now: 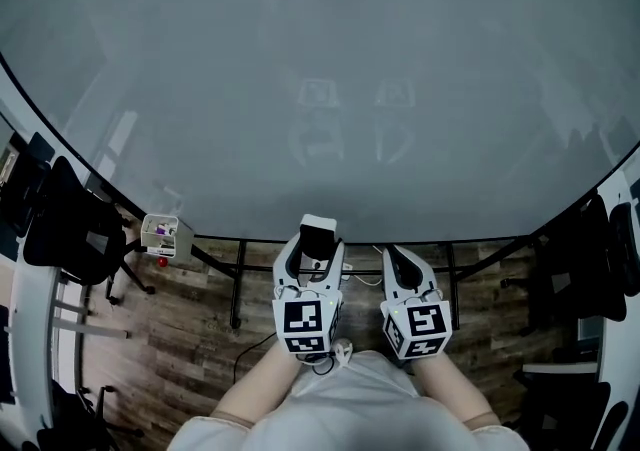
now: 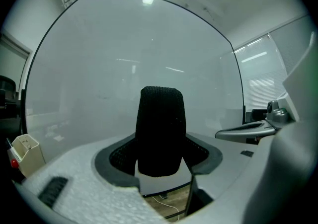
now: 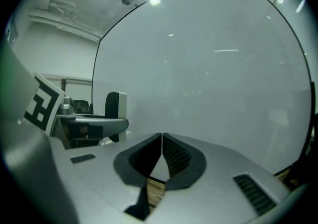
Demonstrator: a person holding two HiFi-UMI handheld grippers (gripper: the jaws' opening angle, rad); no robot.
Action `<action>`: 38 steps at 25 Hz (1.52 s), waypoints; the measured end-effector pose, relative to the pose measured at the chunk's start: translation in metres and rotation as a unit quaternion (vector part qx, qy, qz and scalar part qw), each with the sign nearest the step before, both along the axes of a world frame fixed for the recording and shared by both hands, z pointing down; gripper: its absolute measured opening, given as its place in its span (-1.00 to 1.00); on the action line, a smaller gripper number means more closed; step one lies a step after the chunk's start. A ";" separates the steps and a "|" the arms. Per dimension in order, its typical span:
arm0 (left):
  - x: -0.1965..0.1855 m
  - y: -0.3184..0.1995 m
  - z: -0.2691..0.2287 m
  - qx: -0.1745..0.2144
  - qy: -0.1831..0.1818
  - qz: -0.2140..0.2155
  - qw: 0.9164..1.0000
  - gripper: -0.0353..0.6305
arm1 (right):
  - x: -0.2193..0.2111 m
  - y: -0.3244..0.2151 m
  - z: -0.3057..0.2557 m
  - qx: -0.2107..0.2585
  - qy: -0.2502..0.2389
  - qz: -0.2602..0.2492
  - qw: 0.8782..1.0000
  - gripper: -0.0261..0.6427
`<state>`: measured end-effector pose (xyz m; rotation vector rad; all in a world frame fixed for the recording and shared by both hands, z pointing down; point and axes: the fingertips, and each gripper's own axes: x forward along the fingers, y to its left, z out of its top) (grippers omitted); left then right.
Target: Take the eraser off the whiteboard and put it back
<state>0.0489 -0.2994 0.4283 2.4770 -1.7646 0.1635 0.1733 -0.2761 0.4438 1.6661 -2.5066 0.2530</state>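
Left gripper (image 1: 314,257), jaws wide and clamped on the eraser (image 2: 160,128), should meet the far whiteboard (image 1: 320,69) squarely; right gripper (image 3: 162,156) sits closed, empty.

I see a large whiteboard (image 1: 320,69) with a thin dark edge, and it fills most of my head view. Its surface is pale grey and gives only faint reflections. At its lower left edge sits a small pale box (image 1: 165,235), touching the board; some small coloured things stand inside, but I cannot tell what they are. Under the board is a floor of brown wood planks (image 1: 190,329). The black bars of the stand (image 1: 238,284) go down onto this floor. A dark chair (image 1: 65,224) stands on the left, and another chair (image 1: 590,259) on the right.
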 end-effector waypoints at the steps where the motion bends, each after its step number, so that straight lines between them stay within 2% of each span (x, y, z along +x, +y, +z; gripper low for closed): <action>1: 0.000 -0.005 -0.006 0.006 -0.001 0.000 1.000 -0.09 | 0.000 -0.003 -0.001 0.001 0.000 0.001 1.000 -0.84; 6: -0.001 -0.028 -0.029 0.042 -0.009 -0.007 0.999 -0.09 | -0.003 -0.012 0.002 -0.004 0.001 0.000 1.000 -0.84; 10: 0.003 -0.041 -0.039 0.056 -0.013 -0.007 0.998 -0.09 | -0.004 -0.019 0.004 -0.006 -0.001 -0.001 1.000 -0.84; 28: 0.000 -0.062 -0.047 0.071 -0.029 -0.055 0.996 -0.09 | 0.005 -0.030 0.002 0.000 -0.008 0.003 1.000 -0.84; 36: 0.003 -0.061 -0.048 0.069 -0.028 -0.045 0.996 -0.08 | 0.007 -0.025 0.001 0.000 -0.005 0.002 1.000 -0.83; 38: 0.001 -0.058 -0.051 0.077 -0.024 -0.050 0.995 -0.03 | 0.006 -0.023 0.000 0.002 -0.005 0.002 1.000 -0.84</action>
